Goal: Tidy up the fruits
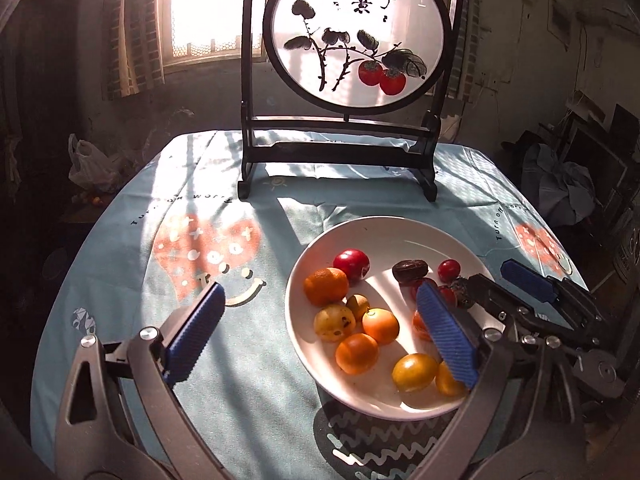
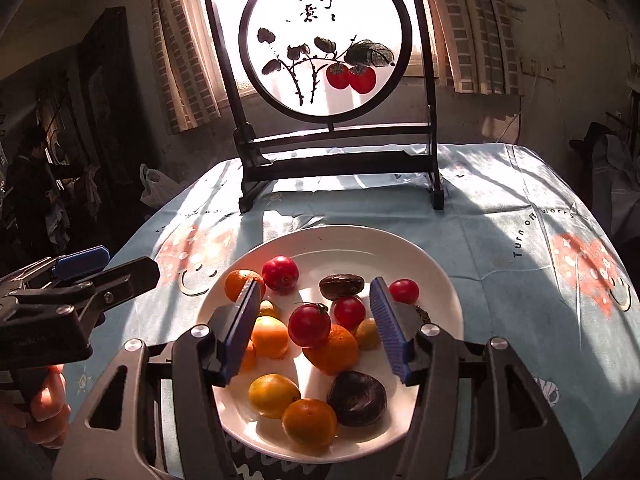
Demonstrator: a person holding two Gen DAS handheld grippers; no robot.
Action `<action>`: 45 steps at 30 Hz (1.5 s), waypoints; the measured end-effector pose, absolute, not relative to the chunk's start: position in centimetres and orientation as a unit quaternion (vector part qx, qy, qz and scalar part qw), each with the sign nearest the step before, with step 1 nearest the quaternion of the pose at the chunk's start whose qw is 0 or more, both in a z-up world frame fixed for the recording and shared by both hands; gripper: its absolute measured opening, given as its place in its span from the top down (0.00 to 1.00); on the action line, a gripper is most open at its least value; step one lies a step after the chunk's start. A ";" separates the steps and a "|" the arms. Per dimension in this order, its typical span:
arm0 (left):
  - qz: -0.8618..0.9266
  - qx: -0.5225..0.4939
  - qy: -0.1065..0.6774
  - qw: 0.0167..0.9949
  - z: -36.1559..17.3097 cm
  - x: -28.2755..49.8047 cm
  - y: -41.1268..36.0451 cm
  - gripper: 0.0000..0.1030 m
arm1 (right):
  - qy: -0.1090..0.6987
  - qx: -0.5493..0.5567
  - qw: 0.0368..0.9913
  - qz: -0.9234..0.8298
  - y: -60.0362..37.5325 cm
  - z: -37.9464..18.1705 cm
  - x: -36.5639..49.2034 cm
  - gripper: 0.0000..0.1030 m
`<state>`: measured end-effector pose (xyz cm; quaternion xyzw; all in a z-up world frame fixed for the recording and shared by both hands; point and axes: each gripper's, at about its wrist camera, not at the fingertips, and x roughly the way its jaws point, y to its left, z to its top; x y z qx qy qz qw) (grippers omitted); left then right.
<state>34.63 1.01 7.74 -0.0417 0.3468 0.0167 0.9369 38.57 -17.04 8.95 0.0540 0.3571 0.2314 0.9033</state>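
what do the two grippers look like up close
Both match: each gripper, left and right, has grey metal arms with triangular cut-outs and silver bolts, ending in blue ribbed pads. The bodies are black. No cables or sleeves show.

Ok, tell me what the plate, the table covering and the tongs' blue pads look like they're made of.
Plate: likely glazed ceramic, white, glossy with sun glare.
Table covering: printed fabric, matte, showing fold creases.
Blue pads: probably rubber or plastic, with ribbed surface texture.
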 end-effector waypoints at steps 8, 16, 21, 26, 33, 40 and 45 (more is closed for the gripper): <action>0.006 -0.039 0.332 0.943 7.6 29.3 0.1 0.02 | 0.343 -0.005 0.906 0.247 -18.4 9.9 30.9 0.17; 0.010 0.007 0.357 0.934 3.1 25.7 -1.3 0.02 | 0.387 -0.008 0.887 0.250 -20.6 5.6 26.6 0.01; 0.008 0.011 0.365 0.931 1.7 25.0 -1.5 0.02 | 0.388 0.000 0.884 0.259 -20.8 5.4 26.0 0.01; 0.002 0.006 0.371 0.929 1.3 24.7 -1.5 0.02 | 0.392 -0.003 0.884 0.254 -20.8 5.3 26.3 0.01; -0.002 0.003 0.377 0.926 1.1 24.5 -1.3 0.02 | 0.397 0.001 0.881 0.257 -20.8 5.1 26.4 0.01; 0.006 0.006 0.377 0.926 0.8 24.4 -1.1 0.02 | 0.396 0.001 0.882 0.256 -20.9 5.1 26.4 0.01; 0.010 0.000 0.379 0.925 0.6 24.4 -0.8 0.02 | 0.397 0.002 0.882 0.252 -20.9 5.0 26.4 0.01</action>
